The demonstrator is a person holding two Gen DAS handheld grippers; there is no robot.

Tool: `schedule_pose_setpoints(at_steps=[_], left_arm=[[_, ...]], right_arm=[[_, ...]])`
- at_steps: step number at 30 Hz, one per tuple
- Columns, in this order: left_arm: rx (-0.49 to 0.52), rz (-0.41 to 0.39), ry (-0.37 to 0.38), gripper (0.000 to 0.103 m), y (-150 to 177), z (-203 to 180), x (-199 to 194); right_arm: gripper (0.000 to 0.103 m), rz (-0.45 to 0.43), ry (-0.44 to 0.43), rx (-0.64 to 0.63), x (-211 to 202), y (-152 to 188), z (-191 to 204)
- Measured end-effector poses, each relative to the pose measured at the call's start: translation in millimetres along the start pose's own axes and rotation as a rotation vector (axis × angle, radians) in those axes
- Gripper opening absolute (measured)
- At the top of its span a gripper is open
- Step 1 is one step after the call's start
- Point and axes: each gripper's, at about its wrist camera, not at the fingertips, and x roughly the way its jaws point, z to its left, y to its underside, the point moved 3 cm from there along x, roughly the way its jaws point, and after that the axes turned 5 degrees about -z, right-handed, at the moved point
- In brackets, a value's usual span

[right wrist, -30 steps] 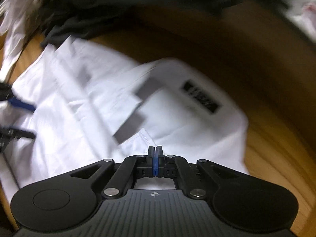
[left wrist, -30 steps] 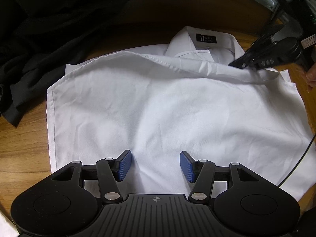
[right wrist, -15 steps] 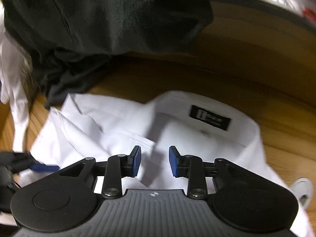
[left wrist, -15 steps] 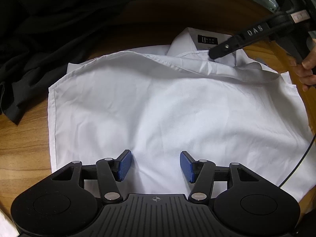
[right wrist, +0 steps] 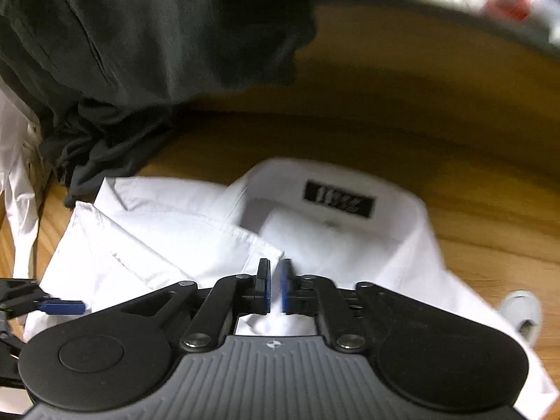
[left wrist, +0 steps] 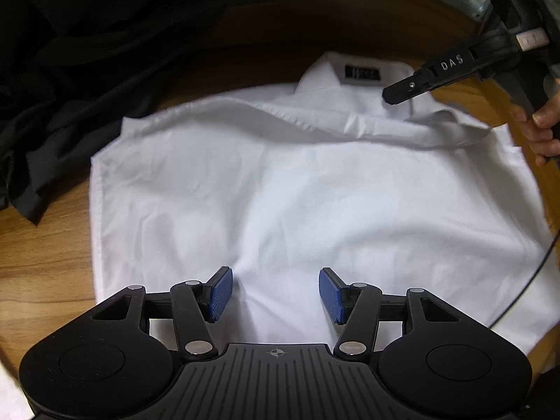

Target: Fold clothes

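A white shirt (left wrist: 280, 192) lies spread on the wooden table, its collar and black label (left wrist: 360, 71) at the far side. A folded edge runs across the shoulders. My left gripper (left wrist: 274, 294) hangs open over the near hem with nothing between its blue pads (left wrist: 218, 294). A hand (left wrist: 539, 129) holds my right gripper (left wrist: 388, 96), which reaches in from the upper right to the collar's right side. In the right wrist view, the right gripper (right wrist: 276, 287) has its jaws closing to a narrow gap. White shirt cloth (right wrist: 175, 245) lies under the gap, just short of the label (right wrist: 337, 203), and I see none pinched.
A heap of black clothes (left wrist: 87, 52) fills the far left and touches the shirt's corner; in the right wrist view the heap (right wrist: 140, 52) looms behind the collar. Bare wooden table (left wrist: 42, 262) shows at the left. A black cable (left wrist: 539, 269) crosses the shirt's right edge.
The right gripper left the fold's right end and moved to the collar. Its jaws went from shut to apart, then narrowed again. The left gripper and the shirt body stayed put.
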Motion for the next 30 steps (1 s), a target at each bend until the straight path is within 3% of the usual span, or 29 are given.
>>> schedule_pose_setpoints(at_steps=[2, 6, 12, 18, 22, 26, 30], left_arm=[[-0.021, -0.031, 0.015, 0.058, 1, 4, -23], [-0.044, -0.09, 0.045, 0.058, 8, 14, -76], [0.009, -0.065, 0.012, 0.058, 46, 30, -124], [0.057, 0.012, -0.066, 0.056, 95, 55, -112], [0.015, 0.031, -0.047, 0.04, 110, 76, -99], [-0.042, 0.021, -0.004, 0.039, 109, 85, -89], [-0.109, 0.019, 0.085, 0.039, 100, 81, -78]], right_arm=[[0.029, -0.033, 0.012, -0.007, -26, 4, -3], [0.03, -0.066, 0.059, 0.002, -85, 28, -17], [0.034, -0.046, 0.144, 0.074, -146, 100, -28], [0.039, -0.002, 0.228, 0.194, -176, 187, -35], [0.039, 0.026, 0.288, 0.269, -191, 241, -42], [0.044, 0.065, 0.318, 0.341, -193, 287, -44], [0.044, 0.093, 0.283, 0.396, -188, 319, -38]])
